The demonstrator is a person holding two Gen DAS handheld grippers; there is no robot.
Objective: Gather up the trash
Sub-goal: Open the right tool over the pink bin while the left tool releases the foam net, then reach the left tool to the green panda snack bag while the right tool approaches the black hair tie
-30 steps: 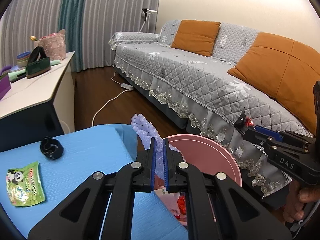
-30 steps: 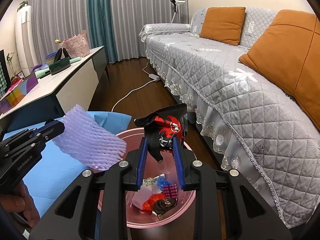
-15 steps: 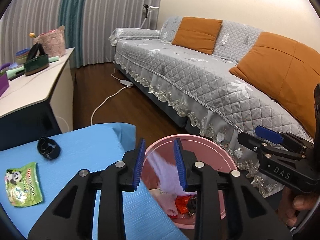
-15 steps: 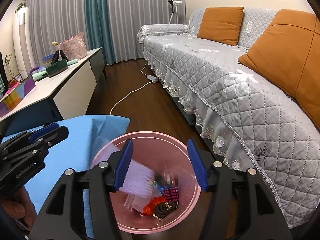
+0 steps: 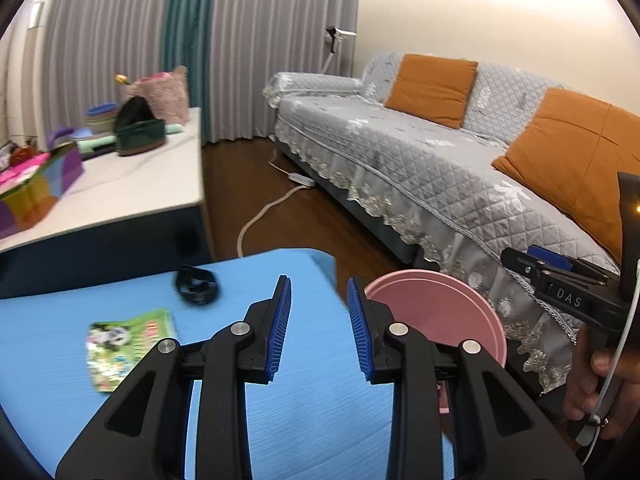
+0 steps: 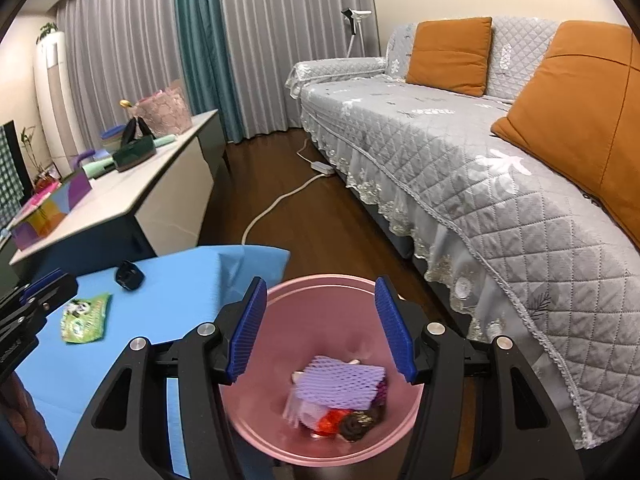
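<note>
A pink bin [image 6: 276,312] stands on the floor beside the blue table [image 6: 168,280]. In it lies a purple foam net [image 6: 340,384] on top of other wrappers. My right gripper [image 6: 320,328] hangs open over the bin with nothing between its fingers. My left gripper [image 5: 318,324] is open and empty above the blue table [image 5: 260,276], just left of the pink bin [image 5: 432,304]. On the table lie a green panda snack packet [image 5: 124,340] and a black crumpled piece [image 5: 196,284]. The same packet [image 6: 86,316] and black piece [image 6: 129,275] show in the right wrist view.
A grey quilted sofa [image 6: 460,152] with orange cushions runs along the right. A white cable and power strip [image 6: 316,168] lie on the wood floor. A white sideboard [image 5: 132,184] with boxes and bags stands at the left. A hand [image 5: 600,392] holds the right gripper.
Both grippers opened. The purple foam net and the red-black wrapper dropped into the pink bin. My left gripper swung left from over the bin to above the blue table.
</note>
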